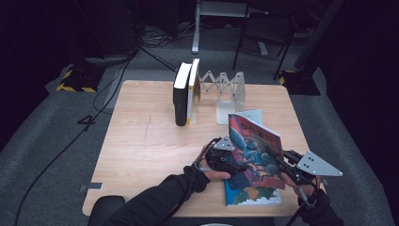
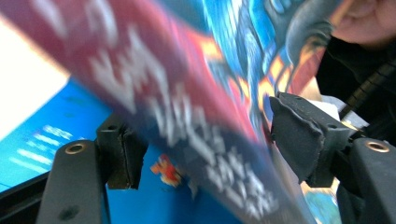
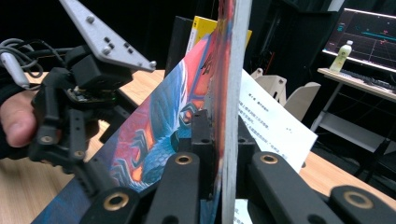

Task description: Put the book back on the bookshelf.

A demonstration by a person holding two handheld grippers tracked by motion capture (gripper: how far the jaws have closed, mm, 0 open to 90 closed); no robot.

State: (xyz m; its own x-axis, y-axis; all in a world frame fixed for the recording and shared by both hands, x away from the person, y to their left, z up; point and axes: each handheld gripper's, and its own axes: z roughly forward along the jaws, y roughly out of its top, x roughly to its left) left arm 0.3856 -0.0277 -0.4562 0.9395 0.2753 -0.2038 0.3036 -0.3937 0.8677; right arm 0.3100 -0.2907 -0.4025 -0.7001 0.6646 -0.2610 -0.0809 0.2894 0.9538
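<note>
Near the counter's (image 1: 141,141) front right corner, the right gripper (image 3: 219,140) has its fingers clenched on the raised cover's edge of the picture book (image 1: 254,155), while the left gripper's (image 2: 201,140) released fingers straddle that same tilted cover from its other side.

The table's left half (image 1: 141,141) lies bare (wide passage), while upright books (image 1: 186,92) and a bookend (image 1: 230,94) block the far edge.

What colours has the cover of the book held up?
The book's cover is mainly red and blue; the high view shows it best.
</note>
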